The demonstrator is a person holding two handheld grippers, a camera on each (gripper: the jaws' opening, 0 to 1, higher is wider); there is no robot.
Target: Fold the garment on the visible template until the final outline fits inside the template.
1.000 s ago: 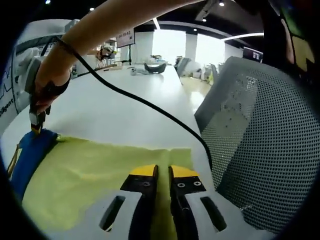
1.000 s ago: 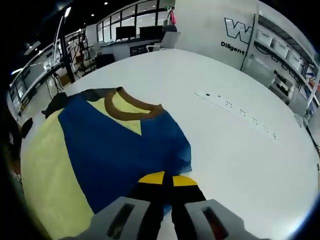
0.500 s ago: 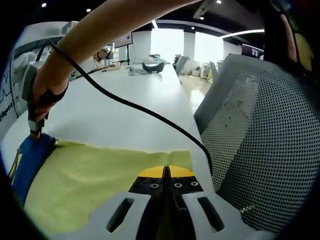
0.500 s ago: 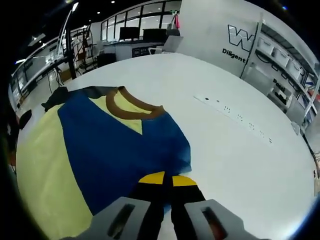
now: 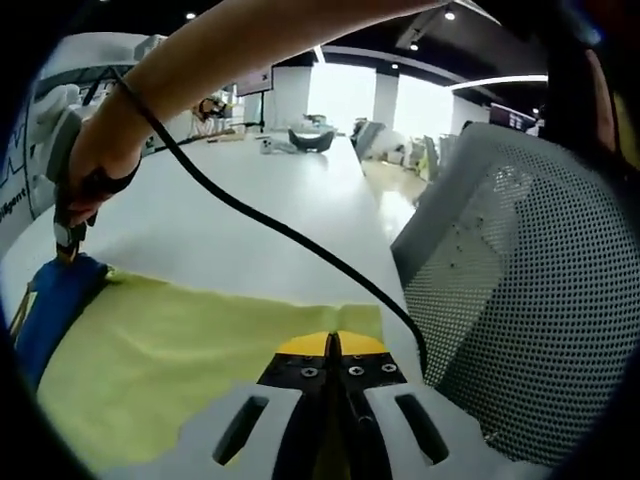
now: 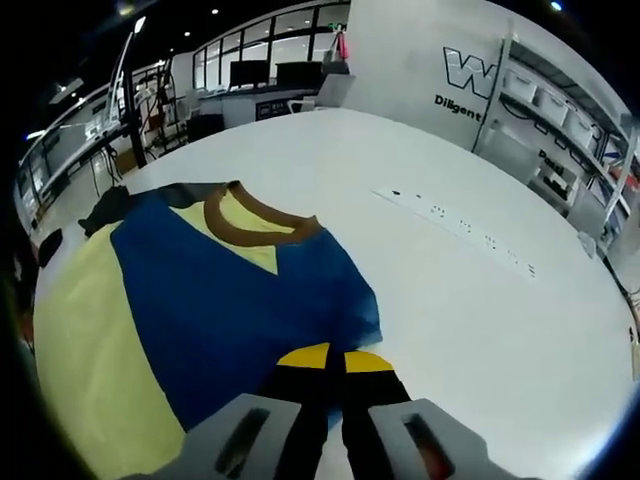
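Observation:
A blue and yellow garment point(image 6: 220, 300) with a brown collar point(image 6: 255, 222) lies flat on the white table point(image 6: 480, 320). My right gripper point(image 6: 335, 358) is shut on the edge of its blue sleeve. In the left gripper view the yellow part of the garment point(image 5: 170, 340) spreads ahead, and my left gripper point(image 5: 330, 345) is shut on its near hem. A person's hand point(image 5: 100, 160) holds the right gripper point(image 5: 68, 238) at the far left, with its tips down on the blue sleeve point(image 5: 50, 305).
A black cable point(image 5: 280, 225) runs from the hand across the table point(image 5: 250, 190) above the cloth. A grey mesh chair point(image 5: 520, 300) stands close on the right. A row of small dark marks point(image 6: 460, 222) crosses the bare tabletop. Shelves point(image 6: 570, 130) line the wall.
My left gripper's jaws, slightly apart over the yellow hem a second ago, have shut on it. The right gripper has stayed shut on the blue sleeve; both views shifted slightly.

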